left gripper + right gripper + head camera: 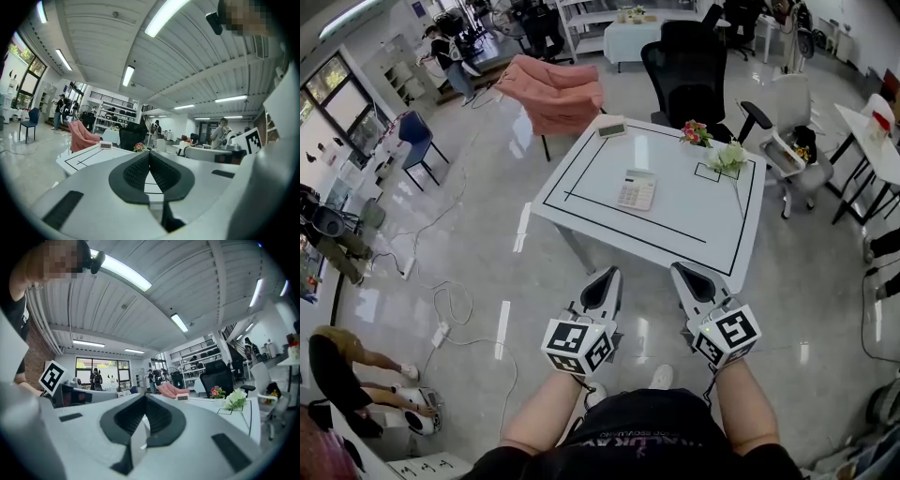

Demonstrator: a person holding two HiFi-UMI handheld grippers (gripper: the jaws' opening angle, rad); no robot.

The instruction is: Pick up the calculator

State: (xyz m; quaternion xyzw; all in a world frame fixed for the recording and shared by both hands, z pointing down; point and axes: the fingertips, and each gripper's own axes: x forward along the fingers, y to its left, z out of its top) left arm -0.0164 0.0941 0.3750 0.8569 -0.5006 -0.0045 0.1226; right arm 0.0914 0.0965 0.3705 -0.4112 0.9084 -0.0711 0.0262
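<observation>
A white counter point(694, 220) marked with a black rectangular outline has a black office chair point(689, 66) at its far side and a pink-draped chair point(555, 94) beyond its far left corner. The left gripper point(611, 272) and right gripper point(679, 268) hover side by side just short of the near edge, both clenched on nothing. The calculator point(637, 189) lies flat inside the outline near the counter's middle, apart from both grippers. White flowers point(729, 157) and a pink posy point(696, 133) sit far right, and a small display unit point(611, 128) rests at the far edge.
</observation>
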